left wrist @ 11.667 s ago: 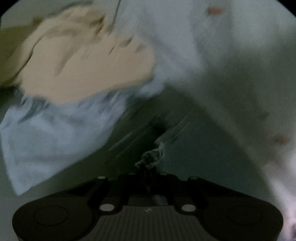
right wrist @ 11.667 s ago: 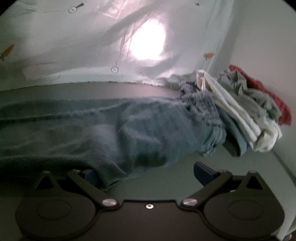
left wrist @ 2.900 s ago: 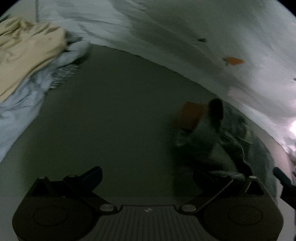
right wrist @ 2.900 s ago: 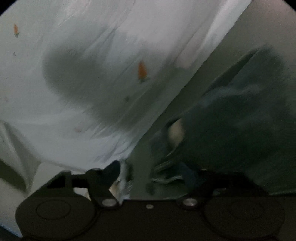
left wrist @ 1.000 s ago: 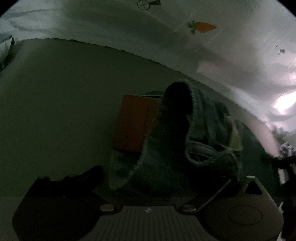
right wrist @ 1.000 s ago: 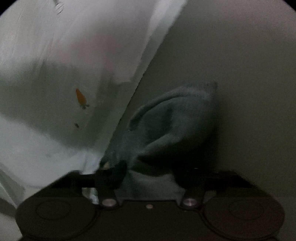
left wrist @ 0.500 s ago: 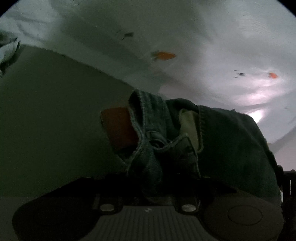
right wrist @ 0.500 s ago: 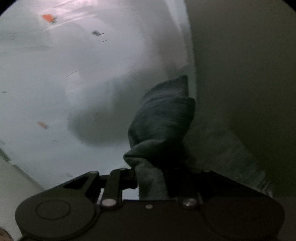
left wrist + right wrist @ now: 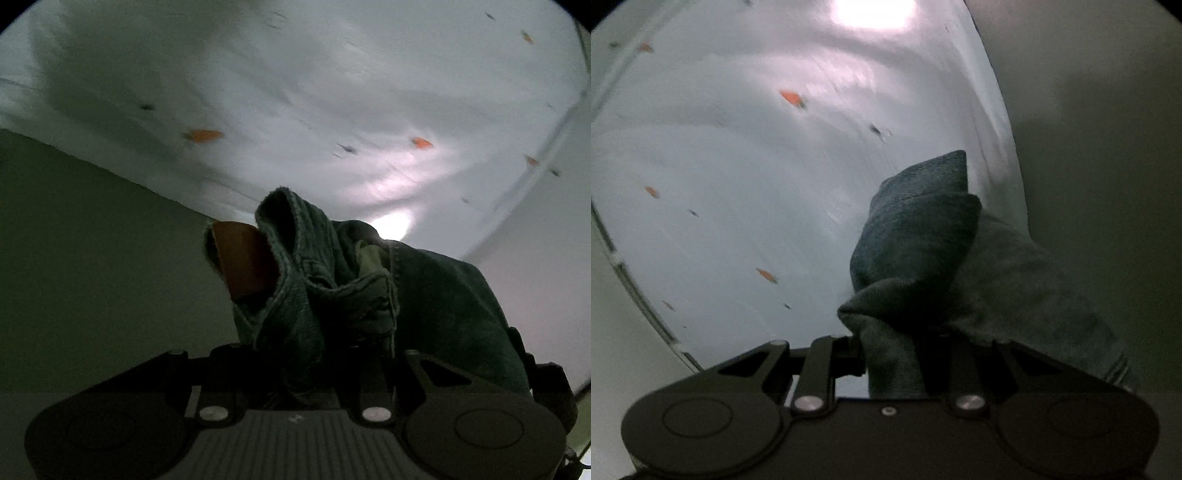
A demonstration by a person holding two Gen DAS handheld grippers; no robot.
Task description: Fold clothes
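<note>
Dark blue jeans [image 9: 436, 295] hang bunched in front of the left wrist camera, waistband up, with a brown leather patch [image 9: 243, 258] showing on the left side. My left gripper [image 9: 317, 354] is shut on the waistband fabric. In the right wrist view the other end of the jeans [image 9: 916, 236] stands up as a folded peak, and my right gripper [image 9: 905, 350] is shut on that denim. The fingertips of both grippers are hidden by cloth. The jeans are lifted off the grey table [image 9: 81, 258].
A pale sheet with small orange carrot prints [image 9: 332, 92] hangs behind the table and fills most of both views [image 9: 720, 184]. A bright light spot shines through the sheet [image 9: 868, 11]. Grey table surface lies at the right of the right wrist view [image 9: 1100, 147].
Both grippers closed on the jeans and lifted them off the table. Both views tilted upward, so the carrot sheet now fills more of each.
</note>
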